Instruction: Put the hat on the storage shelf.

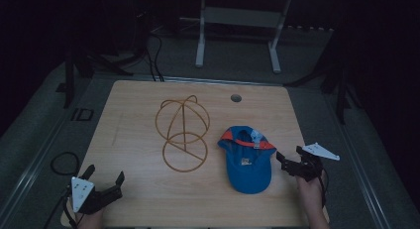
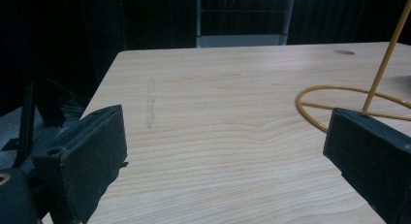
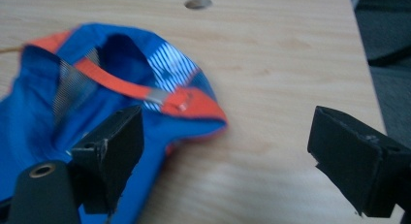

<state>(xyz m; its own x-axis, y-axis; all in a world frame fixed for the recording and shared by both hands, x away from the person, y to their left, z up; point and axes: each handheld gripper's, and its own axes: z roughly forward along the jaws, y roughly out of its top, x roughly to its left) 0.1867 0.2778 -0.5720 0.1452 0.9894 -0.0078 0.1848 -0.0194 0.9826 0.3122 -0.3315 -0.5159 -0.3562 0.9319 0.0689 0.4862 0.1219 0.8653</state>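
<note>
Two claws rest at the near edge of a light wooden counter [image 1: 143, 199], each held in a person's hand. The left claw [image 1: 105, 179] sits at the near left corner, jaws spread wide with nothing between them; bare wood lies ahead of it. The right claw [image 1: 290, 158] sits at the near right edge, jaws likewise spread and empty, just beside a blue cap [image 1: 246, 162] with orange trim. The cap lies flat on the counter, right of centre, its adjustment strap [image 3: 123, 86] facing the right claw. A yellow wire frame [image 1: 182, 132] stands left of the cap, near centre. A round hole [image 1: 236, 97] marks the far side.
</note>
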